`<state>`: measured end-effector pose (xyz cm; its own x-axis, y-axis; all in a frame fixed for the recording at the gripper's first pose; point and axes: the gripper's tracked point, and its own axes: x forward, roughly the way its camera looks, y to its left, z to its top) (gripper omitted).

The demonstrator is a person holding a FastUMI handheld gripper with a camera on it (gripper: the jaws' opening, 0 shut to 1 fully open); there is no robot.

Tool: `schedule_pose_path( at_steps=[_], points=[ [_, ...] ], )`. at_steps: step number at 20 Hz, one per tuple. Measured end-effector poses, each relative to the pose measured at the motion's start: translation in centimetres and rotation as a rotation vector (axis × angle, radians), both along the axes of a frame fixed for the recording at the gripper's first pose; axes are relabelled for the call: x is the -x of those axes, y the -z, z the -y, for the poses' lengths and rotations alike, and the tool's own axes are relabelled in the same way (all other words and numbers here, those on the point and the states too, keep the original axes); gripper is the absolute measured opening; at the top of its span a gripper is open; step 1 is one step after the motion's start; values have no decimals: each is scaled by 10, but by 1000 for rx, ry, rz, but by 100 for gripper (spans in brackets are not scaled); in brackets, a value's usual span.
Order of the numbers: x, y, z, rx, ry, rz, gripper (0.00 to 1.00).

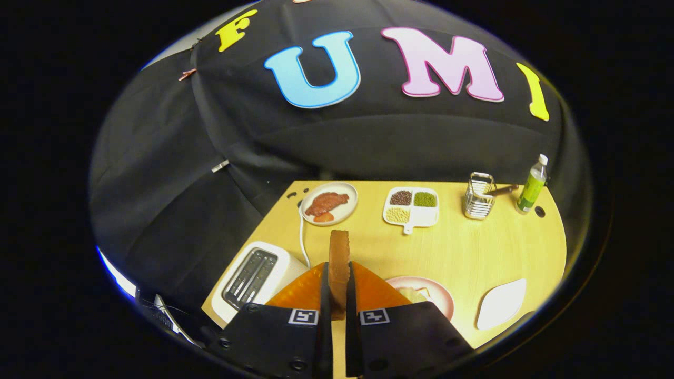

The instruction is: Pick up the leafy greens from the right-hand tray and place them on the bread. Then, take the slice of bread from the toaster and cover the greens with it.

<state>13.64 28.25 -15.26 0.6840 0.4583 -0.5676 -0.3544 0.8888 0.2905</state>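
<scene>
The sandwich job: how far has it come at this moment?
Done: the white tray on the right lies bare, and the toaster slots look empty. In hand: the gripper jaws are shut on the bread slice, held upright. Left: lay it over the pink plate, whose contents are mostly hidden.

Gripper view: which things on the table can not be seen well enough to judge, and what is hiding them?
- Pink plate: partly behind the gripper, shut on the bread slice; whether the greens lie on it cannot be told.
- Toaster: slots too dark and small to see inside.
- White tray: its near end is cut off by the view's edge.
- Divided dish: contents too small to identify.
</scene>
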Motion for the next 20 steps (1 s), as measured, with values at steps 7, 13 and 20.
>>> schedule_pose_path(
  at_steps=[7, 13, 20],
  points=[
    [7, 69, 26, -29, -32, -119, 14],
    [12, 108, 52, -8, -64, -178, 14],
    [3, 138, 93, 22, -3, -226, 18]
  ],
)
